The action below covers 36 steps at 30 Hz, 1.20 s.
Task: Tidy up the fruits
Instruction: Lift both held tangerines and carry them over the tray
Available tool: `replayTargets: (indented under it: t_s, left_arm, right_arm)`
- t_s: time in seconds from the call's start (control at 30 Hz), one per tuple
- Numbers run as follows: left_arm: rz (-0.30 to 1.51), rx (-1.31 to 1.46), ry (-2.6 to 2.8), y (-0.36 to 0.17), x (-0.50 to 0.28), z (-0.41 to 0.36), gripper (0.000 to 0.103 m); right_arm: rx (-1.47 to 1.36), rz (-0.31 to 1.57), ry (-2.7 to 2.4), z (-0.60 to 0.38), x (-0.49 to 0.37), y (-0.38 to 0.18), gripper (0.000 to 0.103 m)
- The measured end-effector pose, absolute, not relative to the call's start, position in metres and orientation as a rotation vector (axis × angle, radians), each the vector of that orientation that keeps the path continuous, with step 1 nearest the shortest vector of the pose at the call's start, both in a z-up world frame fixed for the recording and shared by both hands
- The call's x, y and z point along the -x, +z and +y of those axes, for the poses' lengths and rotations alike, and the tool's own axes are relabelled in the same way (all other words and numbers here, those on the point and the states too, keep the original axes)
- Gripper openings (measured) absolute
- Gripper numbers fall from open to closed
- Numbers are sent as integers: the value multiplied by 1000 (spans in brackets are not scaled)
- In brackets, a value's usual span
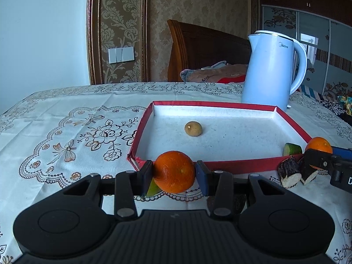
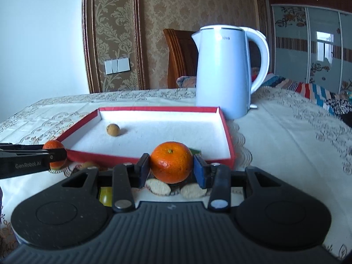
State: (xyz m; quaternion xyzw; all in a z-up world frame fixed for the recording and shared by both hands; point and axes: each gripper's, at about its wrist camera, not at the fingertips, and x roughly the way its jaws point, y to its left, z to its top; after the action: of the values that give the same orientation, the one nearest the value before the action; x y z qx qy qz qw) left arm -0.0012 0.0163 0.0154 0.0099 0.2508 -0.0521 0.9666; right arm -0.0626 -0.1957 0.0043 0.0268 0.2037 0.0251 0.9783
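My left gripper [image 1: 174, 173] is shut on an orange [image 1: 174, 171] just in front of the near rim of a red-edged white tray [image 1: 242, 165]. My right gripper [image 2: 171, 168] is shut on a second orange [image 2: 170, 161] at the tray's near right rim [image 2: 154, 157]. A small brown longan [image 1: 193, 128] lies inside the tray; it also shows in the right wrist view [image 2: 113, 129]. A green fruit piece [image 1: 292, 149] sits in the tray's near right corner. The right gripper with its orange [image 1: 319, 146] appears at the left view's right edge.
A white electric kettle [image 1: 272, 70] stands behind the tray. Two dark cut cane pieces [image 1: 289, 174] lie on the cloth before the tray's right corner. A green wedge [image 1: 153, 189] lies under the left gripper. A yellow-green fruit [image 2: 105, 195] lies under the right gripper.
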Motion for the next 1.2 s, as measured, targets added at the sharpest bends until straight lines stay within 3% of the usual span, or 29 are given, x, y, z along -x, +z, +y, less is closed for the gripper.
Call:
replayTargets:
  t_s: [0.57, 1.2]
  left_arm:
    - [501, -54, -94, 26, -26, -2, 41]
    - [594, -33, -32, 7, -101, -16, 41]
  right_arm:
    - [-22, 397, 53, -188, 45, 11, 40]
    - [-18, 520, -25, -190, -72, -2, 40]
